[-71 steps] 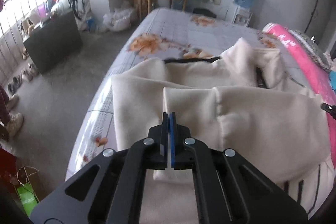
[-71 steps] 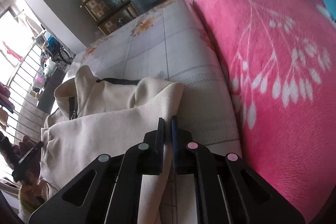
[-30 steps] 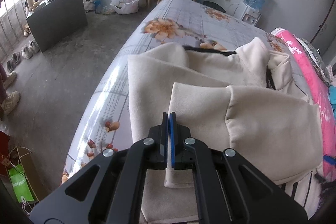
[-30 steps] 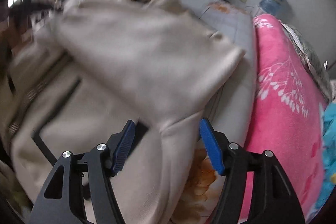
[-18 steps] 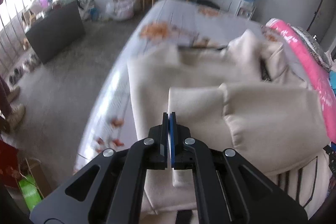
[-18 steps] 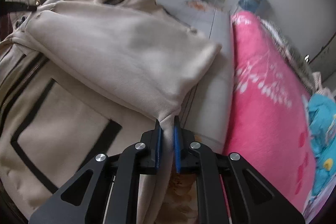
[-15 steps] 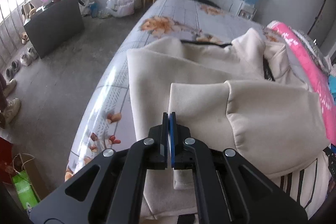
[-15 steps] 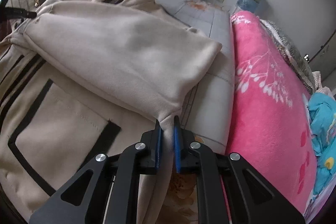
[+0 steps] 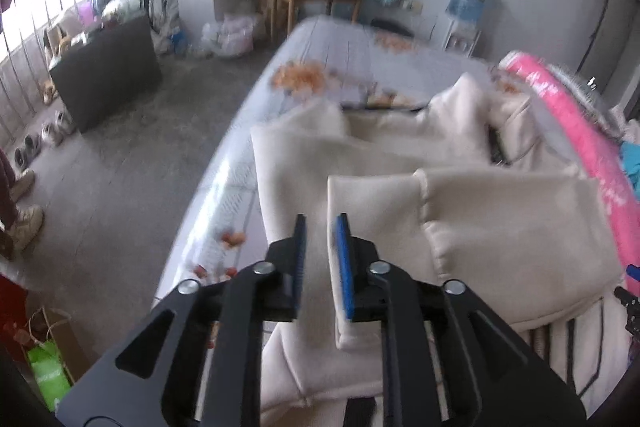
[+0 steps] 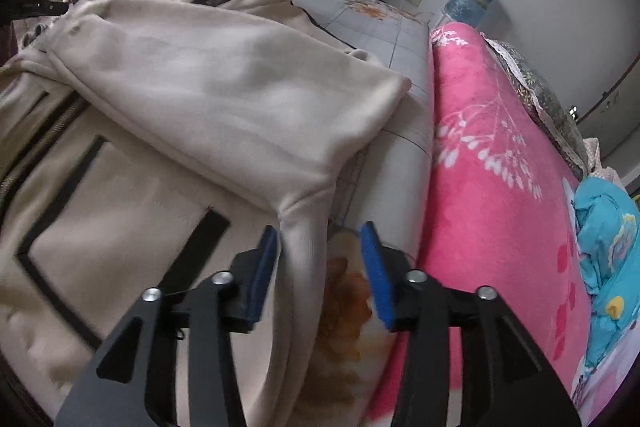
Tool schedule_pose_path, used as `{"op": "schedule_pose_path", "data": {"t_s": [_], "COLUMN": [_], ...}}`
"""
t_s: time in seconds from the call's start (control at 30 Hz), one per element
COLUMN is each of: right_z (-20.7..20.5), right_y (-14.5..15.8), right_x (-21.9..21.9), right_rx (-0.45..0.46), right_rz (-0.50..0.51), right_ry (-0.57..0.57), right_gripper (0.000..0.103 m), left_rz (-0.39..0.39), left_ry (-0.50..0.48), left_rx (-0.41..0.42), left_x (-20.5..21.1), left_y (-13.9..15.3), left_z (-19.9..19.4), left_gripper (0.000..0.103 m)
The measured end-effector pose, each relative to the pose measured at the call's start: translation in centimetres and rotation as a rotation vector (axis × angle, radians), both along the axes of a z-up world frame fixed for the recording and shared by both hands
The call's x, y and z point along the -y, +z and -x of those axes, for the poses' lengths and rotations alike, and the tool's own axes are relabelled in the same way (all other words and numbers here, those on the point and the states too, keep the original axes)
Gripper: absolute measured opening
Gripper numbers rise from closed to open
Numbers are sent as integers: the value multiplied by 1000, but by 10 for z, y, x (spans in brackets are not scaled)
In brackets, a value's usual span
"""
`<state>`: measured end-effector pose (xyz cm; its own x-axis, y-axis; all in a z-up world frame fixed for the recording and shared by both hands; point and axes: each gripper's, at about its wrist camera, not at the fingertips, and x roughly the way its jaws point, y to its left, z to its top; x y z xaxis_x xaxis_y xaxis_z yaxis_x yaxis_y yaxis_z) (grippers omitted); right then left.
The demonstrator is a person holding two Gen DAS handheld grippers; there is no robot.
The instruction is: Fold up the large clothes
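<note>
The right gripper (image 10: 320,259) stands with jaws apart around the folded edge of a cream fleece jacket (image 10: 224,99), beside a pink floral blanket (image 10: 492,163).

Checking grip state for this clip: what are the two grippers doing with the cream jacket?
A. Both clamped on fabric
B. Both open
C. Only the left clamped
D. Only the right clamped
B: the left gripper and right gripper both show parted blue pads over the cream jacket.

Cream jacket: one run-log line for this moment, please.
stage: sleeve fold laid | cream jacket: on bed, sleeve across front | left gripper: open | right gripper: open, straddling jacket edge
</note>
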<state>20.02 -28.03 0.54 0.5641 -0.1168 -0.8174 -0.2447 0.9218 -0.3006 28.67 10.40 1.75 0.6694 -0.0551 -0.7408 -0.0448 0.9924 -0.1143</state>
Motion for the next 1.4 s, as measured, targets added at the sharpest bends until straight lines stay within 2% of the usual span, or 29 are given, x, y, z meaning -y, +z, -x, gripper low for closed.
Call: {"op": "schedule_pose_path", "data": {"t_s": [0.03,0.07,0.1,0.17,0.27,0.3,0.4,0.43,0.53,0.67,0.73,0.9,0.97,1.13,1.17,1.23,1.3,1.4], "right_z": [4,10,13,19,26,31,54,65,96,128,141,159,161,168,169,175,179,185], "right_y": [6,14,18,26,24,21,19,18,10,-11,-21,-33,-32,-31,-30,-29,-29,-27], "right_x": [0,0,-1,-4,-12,-15,-26,-31,-47,-66,-74,-102,-104,-99,-98,-95,-92,-85], "right_rx": [4,10,10,-7,-74,-96,-108,-103,-96,-117,-117,-20,-10,-16,-15,-15,-14,-16], "right_rz": [-23,-70,-98,-210,-322,-341,-362,-366,-361,-353,-359,-214,-208,-275,-280,-292,-299,-317], "right_ry": [5,12,13,3,-49,-70,-98,-101,-112,-145,-164,-174,-181,-207,-210,-211,-218,-239], "right_gripper": [50,52,52,52,54,60,74,76,79,79,80,93,93,93,93,93,93,93], "left_rz": [0,7,15,47,63,71,69,57,4,-79,-97,-125,-74,-43,-24,18,59,146], "left_ry": [-25,-63,-88,-161,-205,-218,-230,-228,-208,-145,-103,-20,7,30,22,5,-6,-22], "left_rx": [31,40,34,-30,-139,-148,-117,-94,-66,-64,-49,-89,-60,-22,-19,-25,-38,-74], "left_x": [2,7,10,24,38,39,35,32,24,11,3,-15,-29,-45,-48,-51,-53,-55], "left_y": [8,13,14,8,-7,-8,-1,2,2,-10,-17,-45,-44,-40,-40,-43,-48,-60], "left_z": [7,12,14,18,26,35,68,85,126,179,205,246,264,298,304,315,323,331], "left_gripper": [24,36,50,63,66,69,83,84,86,87,89,89,89,87,80,75,65,57]}}
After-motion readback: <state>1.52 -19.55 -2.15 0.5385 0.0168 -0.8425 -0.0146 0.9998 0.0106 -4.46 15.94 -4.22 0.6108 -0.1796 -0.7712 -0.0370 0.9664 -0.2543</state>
